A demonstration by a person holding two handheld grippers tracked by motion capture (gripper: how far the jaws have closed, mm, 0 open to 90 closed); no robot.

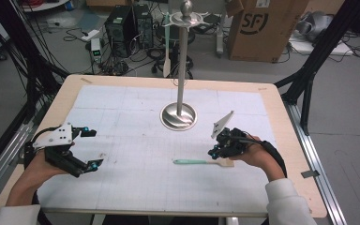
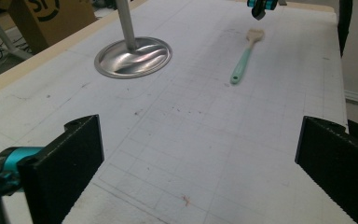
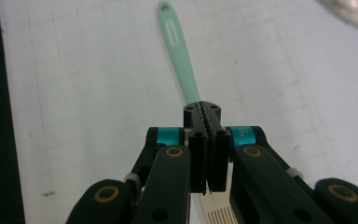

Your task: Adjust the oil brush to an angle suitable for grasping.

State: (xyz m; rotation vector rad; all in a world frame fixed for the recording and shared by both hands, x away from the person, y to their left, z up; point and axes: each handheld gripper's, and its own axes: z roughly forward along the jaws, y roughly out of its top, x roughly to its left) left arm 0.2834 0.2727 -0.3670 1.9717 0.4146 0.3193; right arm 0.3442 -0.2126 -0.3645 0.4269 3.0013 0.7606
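Observation:
A spatula (image 1: 197, 162) with a mint-green handle and a beige head lies flat on the white gridded mat, right of centre. It also shows in the left gripper view (image 2: 242, 60) and the right gripper view (image 3: 179, 51). My right gripper (image 1: 214, 152) hovers just above the spatula's head end. Its jaws (image 3: 202, 108) are shut with nothing between them, and the handle runs away from under the tips. My left gripper (image 1: 93, 148) rests at the mat's left side, jaws wide open and empty (image 2: 200, 149).
A metal stand (image 1: 179, 116) with a round base and tall pole rises at the mat's centre back; a pale utensil (image 1: 167, 65) hangs from its top ring. Beyond the table are a cardboard box (image 1: 262, 28), computer cases (image 1: 126, 28) and cables.

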